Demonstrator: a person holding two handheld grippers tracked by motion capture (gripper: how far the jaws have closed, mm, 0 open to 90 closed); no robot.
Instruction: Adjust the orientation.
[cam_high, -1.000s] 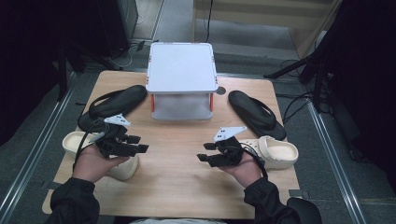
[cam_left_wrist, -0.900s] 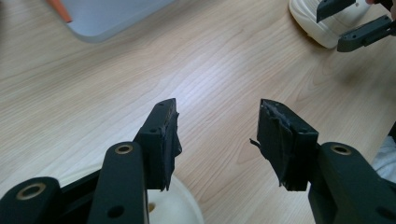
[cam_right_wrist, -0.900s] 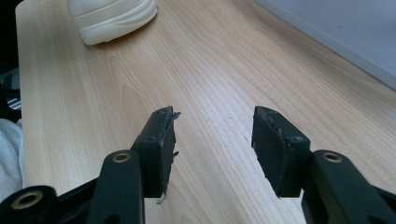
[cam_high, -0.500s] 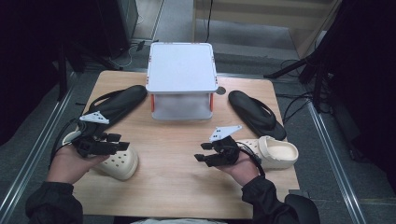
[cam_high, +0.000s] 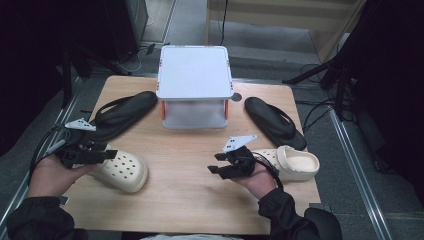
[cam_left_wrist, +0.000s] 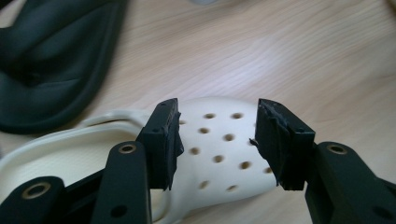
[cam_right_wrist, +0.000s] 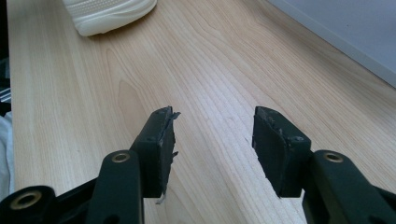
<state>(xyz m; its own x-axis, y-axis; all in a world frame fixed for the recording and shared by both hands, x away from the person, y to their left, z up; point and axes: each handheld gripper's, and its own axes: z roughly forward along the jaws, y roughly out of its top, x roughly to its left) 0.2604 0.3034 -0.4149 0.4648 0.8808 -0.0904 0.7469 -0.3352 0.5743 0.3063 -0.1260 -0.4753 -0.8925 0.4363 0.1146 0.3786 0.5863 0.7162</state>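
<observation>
High view: left gripper (cam_high: 107, 152) over the cream clog (cam_high: 122, 171) at the table's near-left, heel hidden by the hand. Left gripper view: jaws wide, straddling the clog's (cam_left_wrist: 219, 154) holed toe, contact unclear. Right gripper view: right gripper (cam_right_wrist: 212, 149) open, empty, above bare table (cam_right_wrist: 93, 93).

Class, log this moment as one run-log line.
left tool: open, over cream clog | right tool: open, above bare table | nothing held

matt foam clog (cam_left_wrist: 219, 154), wood-grain table (cam_high: 200, 165)
</observation>
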